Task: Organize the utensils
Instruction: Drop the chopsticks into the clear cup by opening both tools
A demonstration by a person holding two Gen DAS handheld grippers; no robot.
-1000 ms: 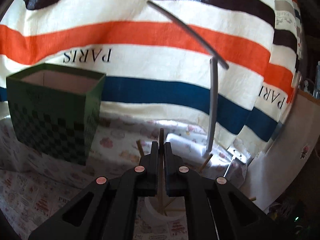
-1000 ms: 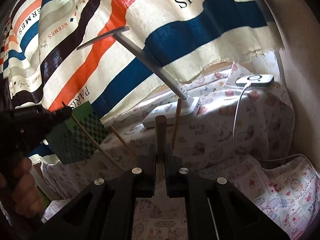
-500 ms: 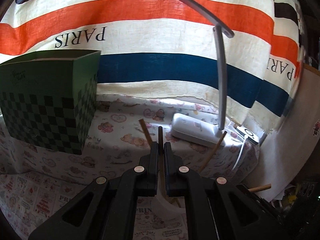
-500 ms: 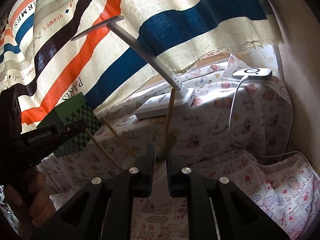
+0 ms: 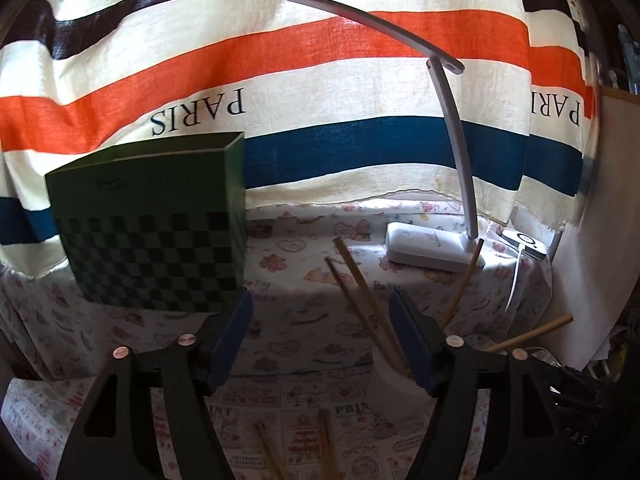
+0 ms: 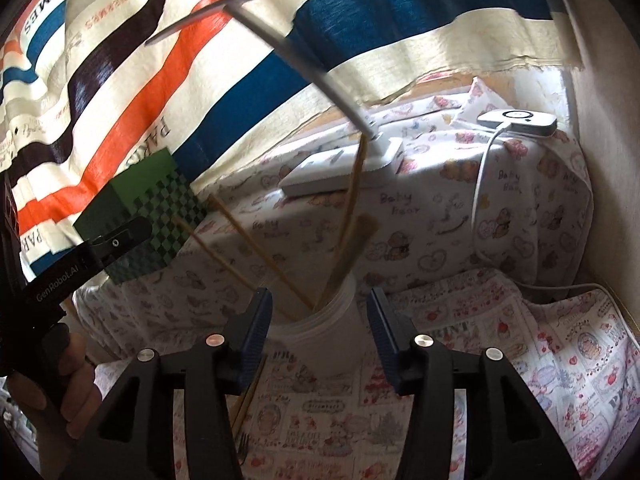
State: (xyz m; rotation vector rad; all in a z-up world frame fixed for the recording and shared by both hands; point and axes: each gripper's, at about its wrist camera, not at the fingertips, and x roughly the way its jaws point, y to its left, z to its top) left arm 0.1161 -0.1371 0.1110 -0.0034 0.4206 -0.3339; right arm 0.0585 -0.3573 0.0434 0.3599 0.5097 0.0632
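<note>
Both grippers have released since the earlier frames: left gripper (image 5: 320, 340) and right gripper (image 6: 319, 324) now stand with fingers spread wide, holding nothing. Wooden chopsticks (image 6: 256, 250) and a thicker wooden handle (image 6: 348, 256) lean inside the white cup (image 6: 320, 330), which stands on the printed cloth (image 6: 520, 360) between the right gripper's fingers. Two more sticks (image 5: 328, 448) lie on the cloth below the left gripper.
</note>
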